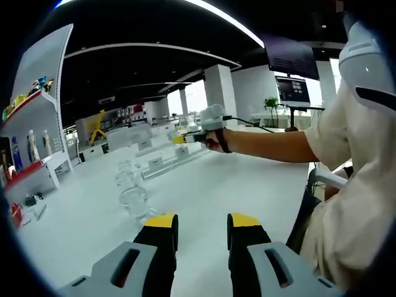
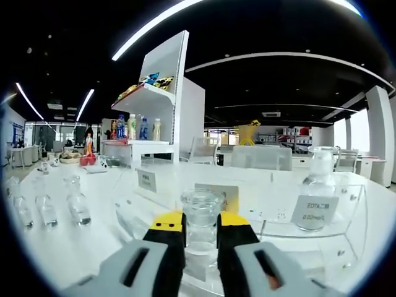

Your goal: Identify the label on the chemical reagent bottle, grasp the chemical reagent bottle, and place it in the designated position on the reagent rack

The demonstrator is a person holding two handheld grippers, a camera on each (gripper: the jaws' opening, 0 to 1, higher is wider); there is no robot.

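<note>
Left gripper view: a white shelf unit (image 1: 43,124) stands at the left edge, with coloured bottles on it. Clear glass bottles (image 1: 135,201) stand in a row on the white table (image 1: 235,192). The left gripper (image 1: 199,228) hangs above the table, jaws parted and holding nothing. Further right, a person's outstretched arm holds the right gripper (image 1: 179,139) over the rack (image 1: 162,162).

Right gripper view: small bottles (image 2: 77,201) stand at left. The right gripper (image 2: 200,230) has its jaws on either side of a clear bottle (image 2: 202,216); contact cannot be confirmed. A labelled bottle (image 2: 317,195) sits in the clear rack (image 2: 272,204) at right.
</note>
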